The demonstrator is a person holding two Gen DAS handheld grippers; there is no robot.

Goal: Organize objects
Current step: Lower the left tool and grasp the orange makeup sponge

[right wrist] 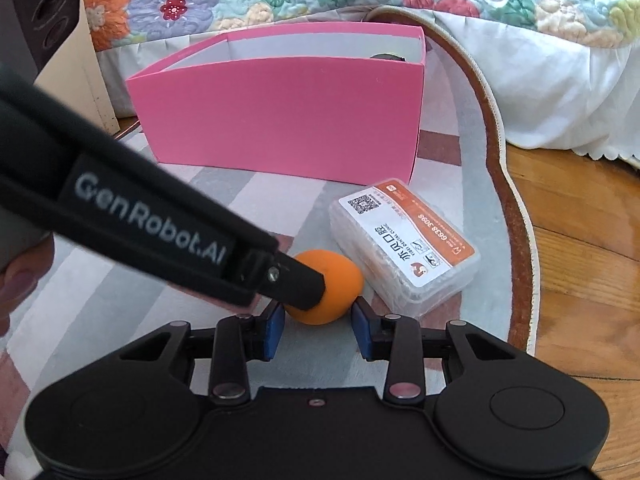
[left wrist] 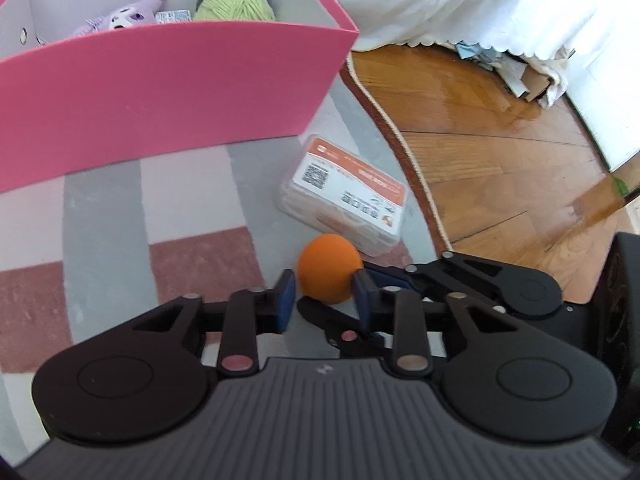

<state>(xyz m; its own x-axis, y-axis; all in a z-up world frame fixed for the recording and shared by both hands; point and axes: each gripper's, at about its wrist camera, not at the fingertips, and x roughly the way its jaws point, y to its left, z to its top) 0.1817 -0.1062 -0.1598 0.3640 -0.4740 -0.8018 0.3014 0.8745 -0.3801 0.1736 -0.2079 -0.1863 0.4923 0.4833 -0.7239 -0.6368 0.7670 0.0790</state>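
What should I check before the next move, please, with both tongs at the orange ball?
1. Left tongs on the orange ball: ok, the pads touch both sides.
2. Right tongs on the same ball: ok, shut on it.
3. Only one pair holding: not ok; one pair should probably release before the lift.
4. Ball free of the clear plastic case: cannot tell; they lie very close together.
5. Pink box open on top: ok; a purple plush toy and green yarn are already inside.
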